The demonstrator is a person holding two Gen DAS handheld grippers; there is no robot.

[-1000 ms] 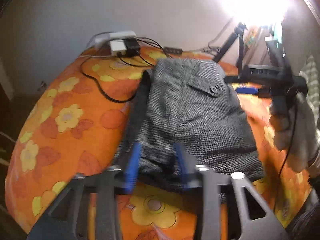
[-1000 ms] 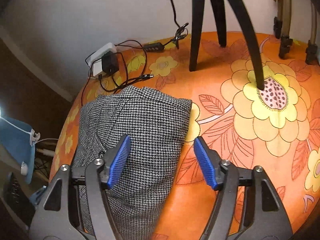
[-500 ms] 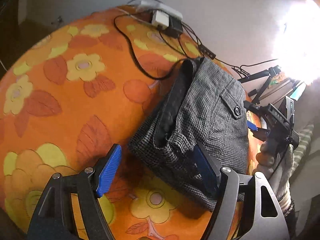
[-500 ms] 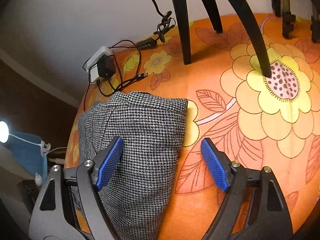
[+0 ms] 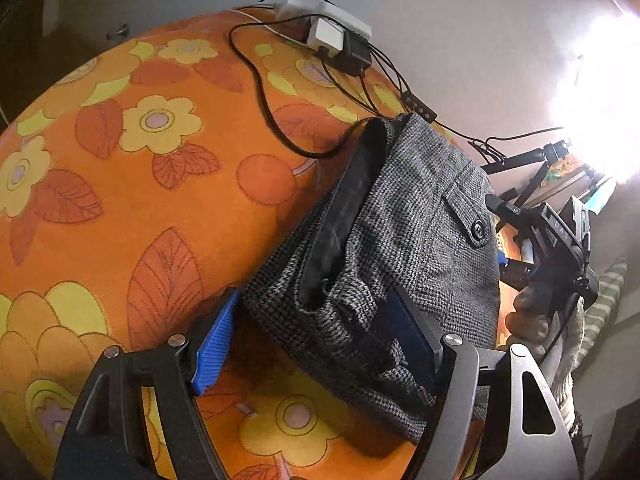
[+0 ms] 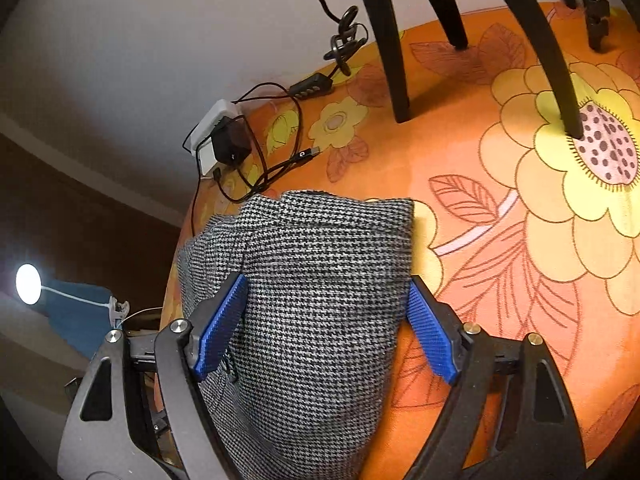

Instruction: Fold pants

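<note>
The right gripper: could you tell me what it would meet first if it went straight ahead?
Likely the folded pants: the open right gripper already straddles that grey fabric.

This looks like a room in a home. The surface is covered with an orange cloth printed with big yellow flowers and red-brown leaves (image 6: 520, 208) (a domestic pattern, not workshop gear). It stands against a plain pale wall (image 5: 440, 20), where a white power strip with a black adapter plugged in (image 5: 336, 40) trails thin black cables (image 5: 260, 92). Black tripod legs (image 6: 384, 40) rest on the cloth, and a small round lamp (image 6: 28, 284) glows in the dim background.
</note>
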